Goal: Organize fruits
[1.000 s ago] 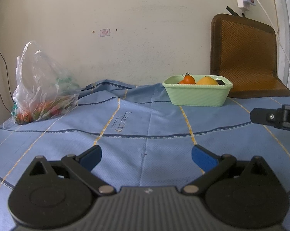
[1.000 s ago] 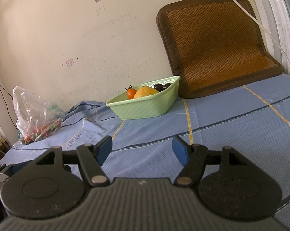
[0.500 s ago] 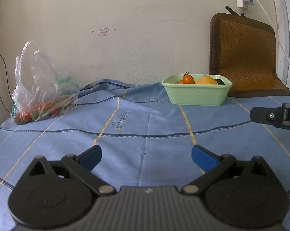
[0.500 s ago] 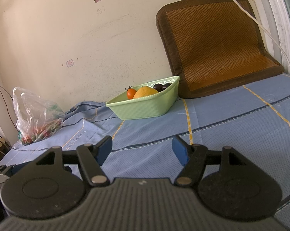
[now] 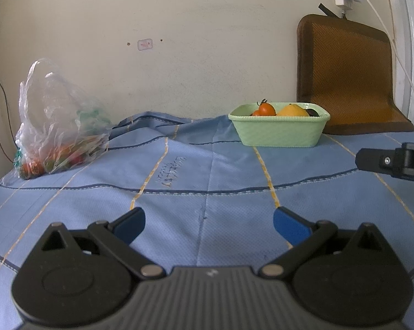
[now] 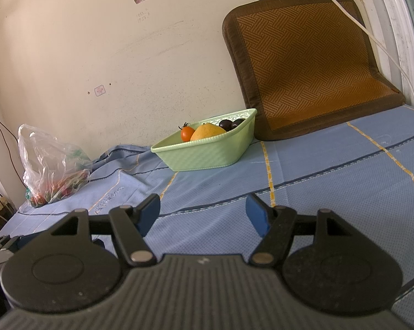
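Observation:
A light green basket (image 5: 278, 133) stands at the back of the blue cloth and holds a small tomato (image 5: 266, 108), a yellow-orange fruit (image 5: 292, 110) and dark round fruits (image 6: 230, 123). The basket also shows in the right wrist view (image 6: 207, 154). A clear plastic bag (image 5: 55, 126) with red and green produce lies far left; it also shows in the right wrist view (image 6: 50, 170). My left gripper (image 5: 208, 224) is open and empty, low over the cloth. My right gripper (image 6: 203, 211) is open and empty too.
A brown woven cushion (image 5: 347, 79) leans on the wall behind the basket, also in the right wrist view (image 6: 308, 63). A white cable (image 6: 372, 35) hangs over it. The right gripper's finger (image 5: 385, 161) juts in at the left view's right edge. The cloth (image 5: 207, 170) bunches near the wall.
The left view has shifted very slightly, so bag and basket sit a touch lower. Both grippers stay open and empty.

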